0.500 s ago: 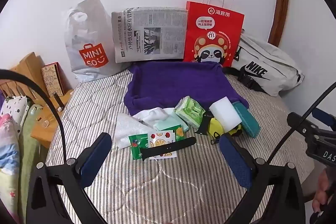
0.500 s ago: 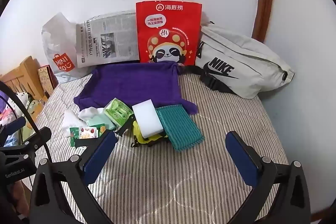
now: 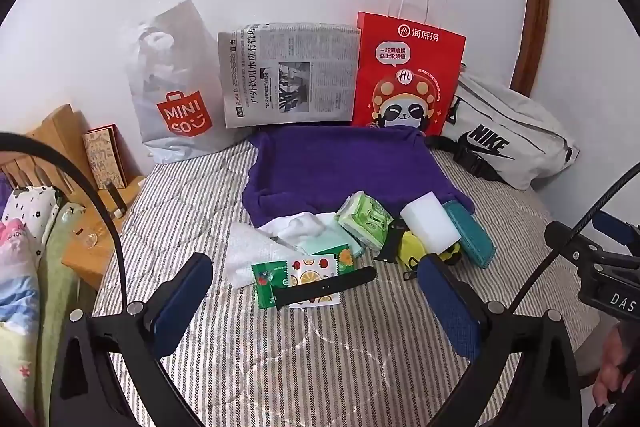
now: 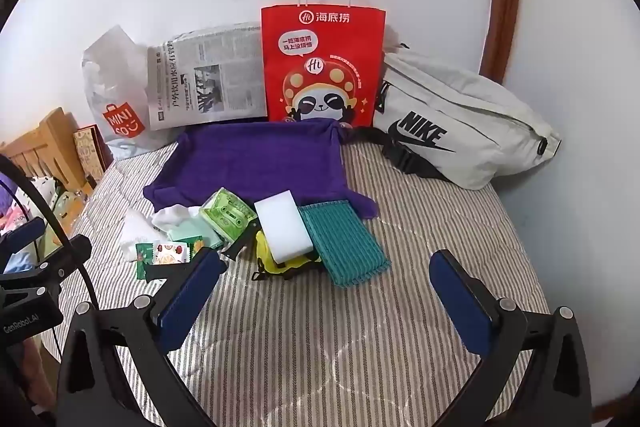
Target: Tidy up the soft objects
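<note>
Approach step: left gripper (image 3: 316, 301) and right gripper (image 4: 326, 291) hover released; next, close on the white sponge (image 4: 283, 225) at frame centre.

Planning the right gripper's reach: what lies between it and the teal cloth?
Only bare striped bedcover between the right gripper and the teal cloth, in the right wrist view.

"MINISO" is printed on the grey plastic shopping bag (image 3: 176, 95); "NIKE" on the off-white fabric waist bag (image 4: 460, 123); "海底捞" and "Hi" on the red paper carrier bag (image 4: 322, 67); "DAS" is read on the right gripper's black body (image 3: 612, 291).
</note>
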Tool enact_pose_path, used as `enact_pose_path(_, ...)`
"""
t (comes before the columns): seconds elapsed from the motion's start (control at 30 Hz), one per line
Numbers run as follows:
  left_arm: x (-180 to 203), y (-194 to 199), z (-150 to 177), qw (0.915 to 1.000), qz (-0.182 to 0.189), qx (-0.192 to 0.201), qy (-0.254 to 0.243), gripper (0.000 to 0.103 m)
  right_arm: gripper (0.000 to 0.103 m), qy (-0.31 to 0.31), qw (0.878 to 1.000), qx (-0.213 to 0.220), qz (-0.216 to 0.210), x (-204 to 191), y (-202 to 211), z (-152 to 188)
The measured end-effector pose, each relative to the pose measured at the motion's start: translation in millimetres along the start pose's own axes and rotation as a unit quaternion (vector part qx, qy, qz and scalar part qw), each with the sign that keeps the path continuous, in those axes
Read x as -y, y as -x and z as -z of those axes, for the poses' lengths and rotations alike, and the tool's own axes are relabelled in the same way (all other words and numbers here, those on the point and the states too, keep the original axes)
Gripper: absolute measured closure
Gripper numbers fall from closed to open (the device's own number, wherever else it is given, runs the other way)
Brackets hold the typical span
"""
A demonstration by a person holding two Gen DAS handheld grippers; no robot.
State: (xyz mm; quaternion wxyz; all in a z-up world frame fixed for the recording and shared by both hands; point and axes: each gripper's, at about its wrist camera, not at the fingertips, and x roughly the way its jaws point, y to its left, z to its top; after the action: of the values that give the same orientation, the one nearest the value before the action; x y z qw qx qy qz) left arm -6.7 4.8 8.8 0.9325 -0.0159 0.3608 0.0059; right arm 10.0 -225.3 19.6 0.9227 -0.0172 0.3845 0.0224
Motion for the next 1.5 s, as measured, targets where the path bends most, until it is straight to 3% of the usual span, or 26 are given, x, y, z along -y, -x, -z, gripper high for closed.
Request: enact_pose_path(1.5,-3.1,4.4,-1.0,0.9999,-0.011,-0.002,-0.008,0.0,0.0,-0.003,1.0,0.005,-0.001,0.0,10.0,-1.1)
